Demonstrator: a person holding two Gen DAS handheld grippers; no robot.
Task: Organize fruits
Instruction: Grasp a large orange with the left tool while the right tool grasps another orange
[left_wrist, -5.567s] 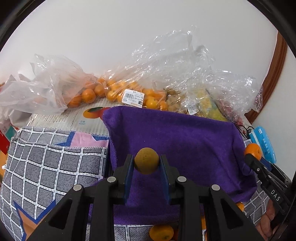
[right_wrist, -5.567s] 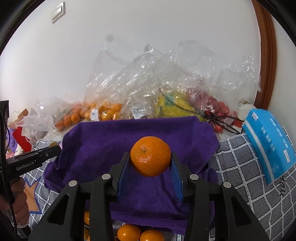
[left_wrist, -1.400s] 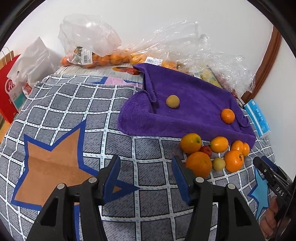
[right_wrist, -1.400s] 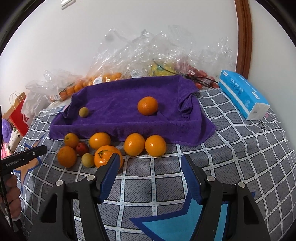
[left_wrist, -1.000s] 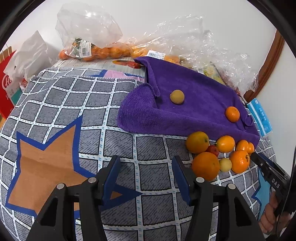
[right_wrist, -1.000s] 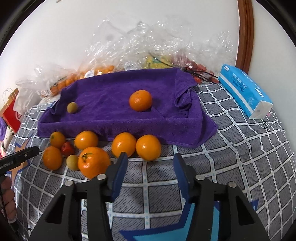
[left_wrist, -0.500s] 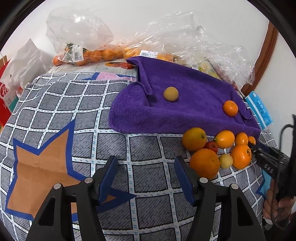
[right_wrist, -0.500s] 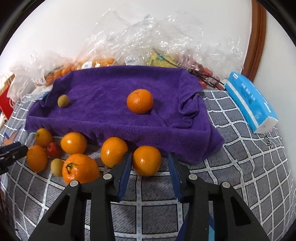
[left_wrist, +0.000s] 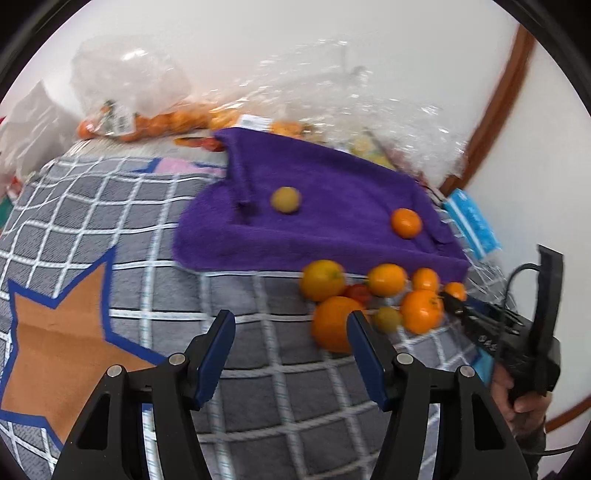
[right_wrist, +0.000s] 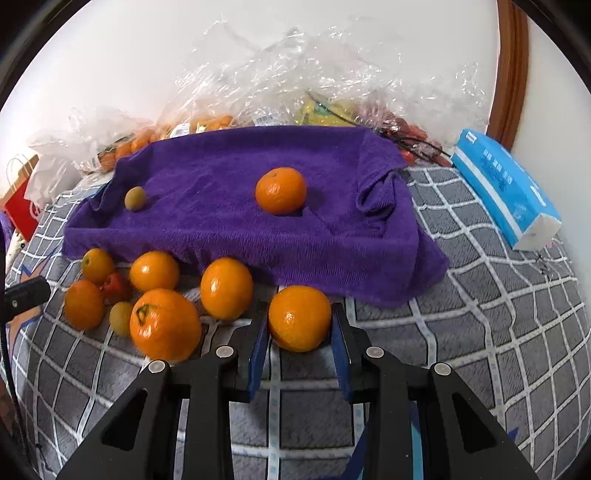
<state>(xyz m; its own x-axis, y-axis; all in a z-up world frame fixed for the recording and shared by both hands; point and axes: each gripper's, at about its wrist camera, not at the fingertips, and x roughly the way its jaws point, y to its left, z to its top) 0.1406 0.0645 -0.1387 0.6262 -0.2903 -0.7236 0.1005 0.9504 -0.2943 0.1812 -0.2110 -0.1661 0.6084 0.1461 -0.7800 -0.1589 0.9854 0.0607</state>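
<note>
The right gripper (right_wrist: 300, 334) reaches down to the front edge of the purple towel (right_wrist: 229, 192), and its jaws are closing around a mandarin (right_wrist: 299, 317) that sits on the grey checked cover (right_wrist: 498, 332) just in front of that edge. The blue pads flank the fruit on both sides; whether they already press on it cannot be told.

The left gripper (left_wrist: 291, 354) hangs released over the cover, in front of the towel's left corner, with nothing between its fingers.

On the towel lie two fruits, well apart: an orange mandarin (right_wrist: 280, 190) near the middle and a small yellow-green fruit (right_wrist: 134, 198) toward the left end.

Left of the flanked mandarin, along the towel's front edge, a loose cluster rests on the cover: a large orange with a green stem (right_wrist: 165, 324), several smaller mandarins, a small red fruit (right_wrist: 115, 287) and another yellow-green one (right_wrist: 120, 318).

Behind the towel, clear plastic bags (right_wrist: 303, 74) of fruit pile against the wall. A blue tissue pack (right_wrist: 506, 188) lies to the towel's right.
</note>
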